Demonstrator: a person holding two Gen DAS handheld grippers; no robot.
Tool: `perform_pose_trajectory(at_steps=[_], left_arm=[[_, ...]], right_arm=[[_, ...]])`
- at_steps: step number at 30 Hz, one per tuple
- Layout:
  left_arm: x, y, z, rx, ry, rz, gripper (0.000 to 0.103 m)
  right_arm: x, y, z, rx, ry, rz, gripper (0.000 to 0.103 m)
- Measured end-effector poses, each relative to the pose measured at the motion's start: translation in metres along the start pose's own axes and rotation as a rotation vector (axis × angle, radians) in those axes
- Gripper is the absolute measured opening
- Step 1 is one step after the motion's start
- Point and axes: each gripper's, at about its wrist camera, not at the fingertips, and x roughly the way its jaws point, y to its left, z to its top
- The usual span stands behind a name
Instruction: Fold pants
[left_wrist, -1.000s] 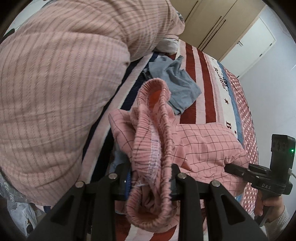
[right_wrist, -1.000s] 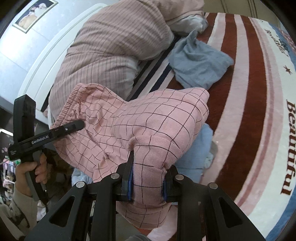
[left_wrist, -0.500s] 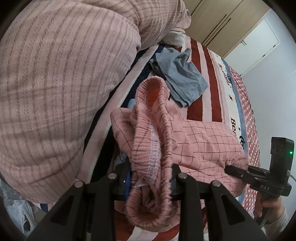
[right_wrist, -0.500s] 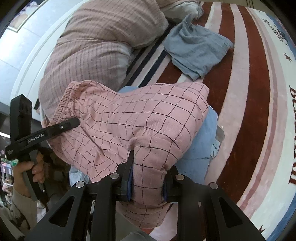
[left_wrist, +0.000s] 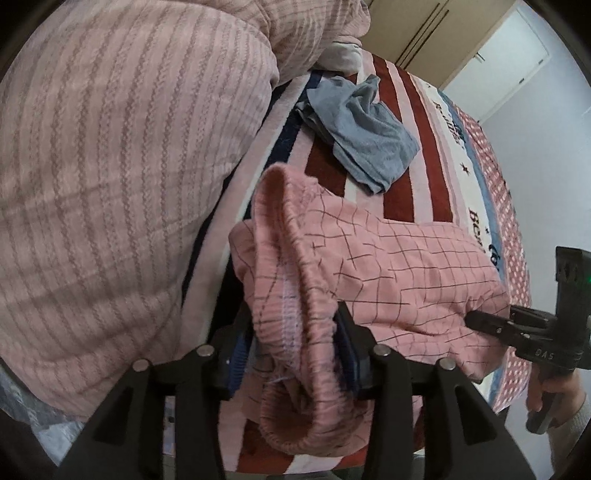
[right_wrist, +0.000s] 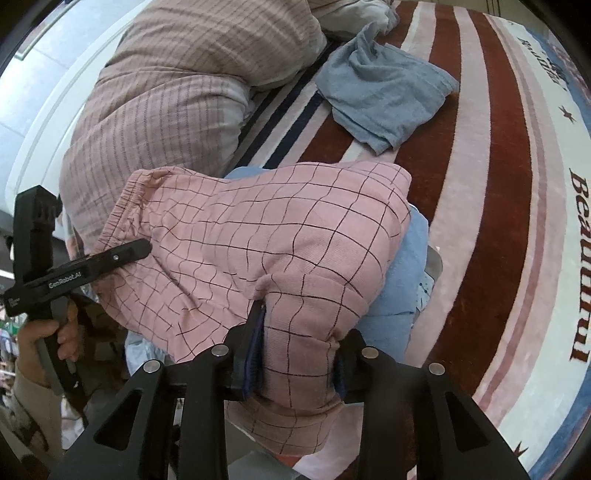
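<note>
The pink checked pants (left_wrist: 399, 266) (right_wrist: 258, 251) hang stretched between both grippers above the striped bed. My left gripper (left_wrist: 295, 339) is shut on the gathered elastic waistband (left_wrist: 291, 258). My right gripper (right_wrist: 299, 339) is shut on a bunched fold of the pants' other end. Each gripper also shows in the other's view: the right one (left_wrist: 491, 323) at the right edge, the left one (right_wrist: 125, 253) at the left, both biting the cloth. The cloth between them sags a little and hides what lies under it.
A large pink striped duvet (left_wrist: 122, 166) (right_wrist: 192, 81) is heaped on the left. A crumpled grey-blue garment (left_wrist: 365, 140) (right_wrist: 388, 96) lies on the red-and-white striped blanket (right_wrist: 498, 184). A light blue cloth (right_wrist: 402, 280) lies under the pants. Wardrobe doors (left_wrist: 417, 33) stand beyond the bed.
Both grippers have moved forward over the bed with the pants held between them. The grey-blue garment and the duvet look nearer. Both grips are unchanged.
</note>
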Motion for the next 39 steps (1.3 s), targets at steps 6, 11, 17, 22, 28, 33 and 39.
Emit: perform_pose_trajectory(at_steps=[6,11,17,22,28,33,39], left_arm=[[-0.001,-0.008,0.005,0.017,-0.021,0.007,0.029],[0.001,-0.021,0.011,0.036,-0.069,0.016,0.024],[0.007,-0.031,0.019,0.061,-0.082,0.049,0.024],[0.009,-0.034,0.017,0.054,-0.058,0.102,0.037],[-0.006,-0.049,0.007,0.065,-0.101,0.179,0.071],[-0.022,-0.071,-0.007,0.071,-0.152,0.226,0.078],[-0.045,-0.111,-0.037,0.07,-0.261,0.266,0.085]], right_arm=[[-0.005,-0.001,-0.003,-0.017,-0.021,0.002,0.026],[-0.016,-0.003,-0.008,-0.064,-0.081,0.004,0.02],[-0.014,-0.016,-0.011,-0.02,-0.076,0.038,0.02],[-0.013,-0.019,-0.009,0.019,-0.048,0.024,0.035],[-0.03,-0.024,-0.013,-0.005,-0.072,-0.033,0.059],[-0.042,-0.029,-0.025,-0.021,-0.088,-0.031,0.065],[-0.062,-0.033,-0.049,-0.091,-0.137,-0.037,0.074]])
